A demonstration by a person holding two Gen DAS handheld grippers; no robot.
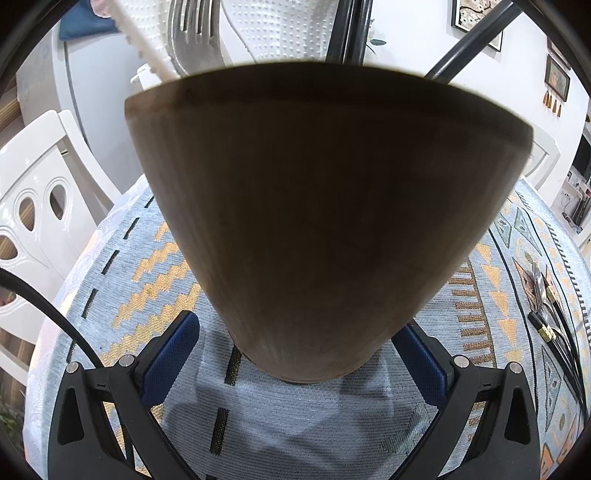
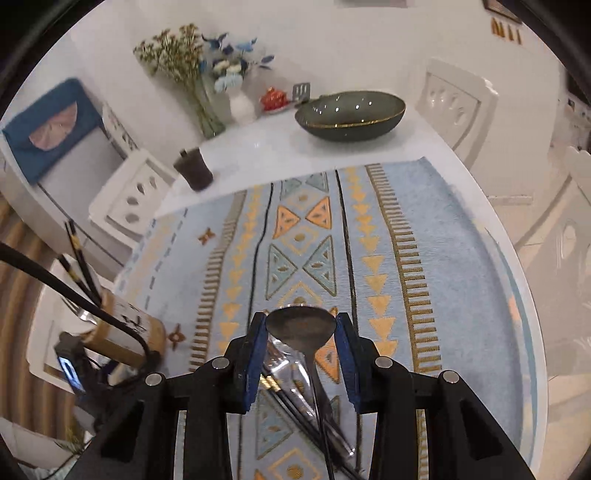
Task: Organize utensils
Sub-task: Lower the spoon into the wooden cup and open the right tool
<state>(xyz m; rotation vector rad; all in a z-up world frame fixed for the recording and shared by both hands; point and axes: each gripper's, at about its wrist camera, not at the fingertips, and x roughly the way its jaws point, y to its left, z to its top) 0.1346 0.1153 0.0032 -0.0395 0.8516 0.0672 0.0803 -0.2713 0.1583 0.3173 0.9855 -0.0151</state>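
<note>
A brown bamboo utensil holder (image 1: 314, 221) stands on the patterned mat and fills the left wrist view. My left gripper (image 1: 299, 332) has its blue pads (image 1: 171, 354) against the base on both sides. A fork (image 1: 192, 33) and black chopsticks (image 1: 349, 29) stick out of its top. In the right wrist view the same holder (image 2: 125, 332) is at the lower left. My right gripper (image 2: 301, 321) is shut on the bowl of a metal spoon (image 2: 301, 326), lifted above the mat. Below it lie more chopsticks and cutlery (image 2: 291, 391), also seen as the utensil pile (image 1: 546, 310).
A dark green bowl (image 2: 351, 114), a dark cup (image 2: 194, 168) and vases of flowers (image 2: 207, 74) stand at the far end of the white table. White chairs (image 1: 40, 206) surround it. White dotted fabric (image 1: 280, 26) hangs above the holder. A black cable (image 1: 48, 306) crosses the left.
</note>
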